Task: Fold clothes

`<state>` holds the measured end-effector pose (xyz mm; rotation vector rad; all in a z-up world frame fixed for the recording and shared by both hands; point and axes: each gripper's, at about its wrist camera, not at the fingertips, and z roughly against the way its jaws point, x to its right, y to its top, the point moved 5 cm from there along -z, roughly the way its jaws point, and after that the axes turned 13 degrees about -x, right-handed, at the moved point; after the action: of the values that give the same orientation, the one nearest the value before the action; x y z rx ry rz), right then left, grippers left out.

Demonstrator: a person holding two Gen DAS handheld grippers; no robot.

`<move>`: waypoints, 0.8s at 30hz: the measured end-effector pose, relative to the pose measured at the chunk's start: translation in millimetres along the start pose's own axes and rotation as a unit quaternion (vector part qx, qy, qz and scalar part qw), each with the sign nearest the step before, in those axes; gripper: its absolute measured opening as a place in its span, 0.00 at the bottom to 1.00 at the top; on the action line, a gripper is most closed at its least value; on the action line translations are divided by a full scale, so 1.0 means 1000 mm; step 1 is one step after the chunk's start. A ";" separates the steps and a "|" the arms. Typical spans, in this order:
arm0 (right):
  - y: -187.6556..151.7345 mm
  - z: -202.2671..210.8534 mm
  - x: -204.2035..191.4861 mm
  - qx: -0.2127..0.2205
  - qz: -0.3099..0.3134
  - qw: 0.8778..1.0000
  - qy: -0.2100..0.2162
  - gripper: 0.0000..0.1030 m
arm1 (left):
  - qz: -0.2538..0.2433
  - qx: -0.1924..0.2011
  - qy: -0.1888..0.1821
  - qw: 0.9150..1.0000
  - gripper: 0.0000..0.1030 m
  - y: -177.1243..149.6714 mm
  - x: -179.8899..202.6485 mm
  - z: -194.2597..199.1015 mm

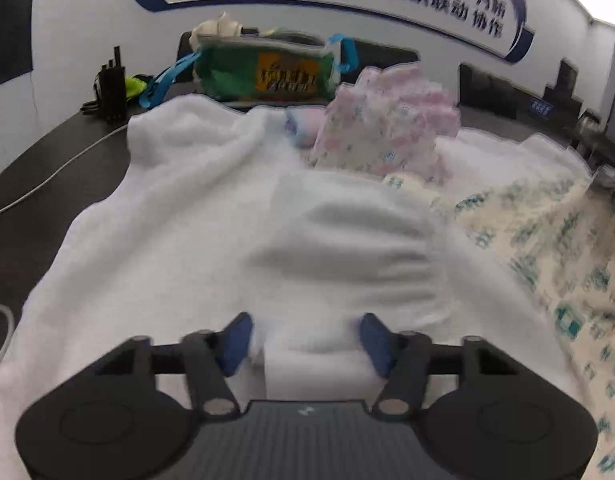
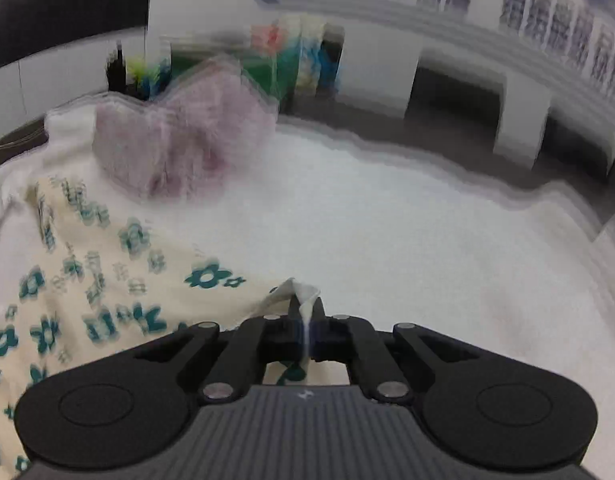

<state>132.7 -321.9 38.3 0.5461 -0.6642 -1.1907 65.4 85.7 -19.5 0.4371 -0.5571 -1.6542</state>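
Note:
A white garment (image 1: 347, 256) lies bunched on the white fleece blanket (image 1: 167, 208) that covers the table. My left gripper (image 1: 306, 344) stands open low over its near edge, with white cloth between the blue pads (image 1: 237, 344); whether they press on it is unclear. A cream garment with teal flowers (image 2: 99, 280) lies to the left in the right wrist view and shows as the same cream garment (image 1: 567, 264) at the right of the left wrist view. My right gripper (image 2: 307, 320) is shut on the cream garment's corner, which pokes up between the fingertips.
A crumpled pink patterned garment (image 1: 387, 132) sits at the back of the blanket, and this pink garment (image 2: 179, 148) also shows blurred. Behind it stand a green bag (image 1: 263, 72) and a black charger stand (image 1: 111, 88). A white cable (image 1: 47, 176) crosses the dark table (image 1: 27, 216).

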 end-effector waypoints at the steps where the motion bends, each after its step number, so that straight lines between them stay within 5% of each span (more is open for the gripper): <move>1: 0.003 0.014 0.002 0.032 -0.005 0.999 -0.028 0.02 | -0.006 0.004 0.006 1.000 0.53 -0.002 0.003 -0.002; 2: 0.003 0.016 0.006 0.042 -0.008 0.998 -0.054 0.03 | -0.008 0.005 0.010 1.000 0.53 -0.002 0.004 -0.002; 4: -0.004 -0.004 0.008 0.002 -0.001 0.998 -0.067 0.12 | -0.004 0.003 0.011 1.000 0.55 -0.002 0.003 -0.001; 5: -0.011 -0.021 0.007 -0.043 0.005 0.996 -0.075 0.27 | 0.000 0.006 0.012 1.000 0.54 -0.002 0.002 0.003; 7: -0.021 -0.030 0.004 -0.072 0.013 0.992 -0.098 0.32 | 0.006 0.022 0.013 1.000 0.53 -0.006 -0.002 0.018; 9: -0.026 -0.002 0.007 -0.037 0.004 0.994 -0.104 0.44 | -0.002 0.053 -0.005 0.999 0.53 -0.017 -0.003 0.044; 12: -0.040 0.067 0.012 0.045 -0.021 0.997 -0.067 0.67 | -0.051 0.102 -0.105 0.988 0.57 -0.045 0.010 0.089; 14: -0.059 0.109 0.009 0.088 -0.008 0.996 -0.018 0.67 | -0.089 0.125 -0.171 0.973 0.72 -0.065 0.024 0.110; 17: -0.097 0.147 -0.006 0.130 0.048 0.988 0.069 0.70 | -0.130 0.126 -0.218 0.959 0.73 -0.087 0.055 0.115; 24: -0.150 0.135 -0.016 0.064 0.023 0.994 0.084 0.70 | -0.171 0.093 -0.184 0.963 0.73 -0.102 0.096 0.082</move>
<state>-66.2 -355.2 23.9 0.7272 -0.6087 -1.0501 -78.3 11.1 -10.1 0.3786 -0.9619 -2.0424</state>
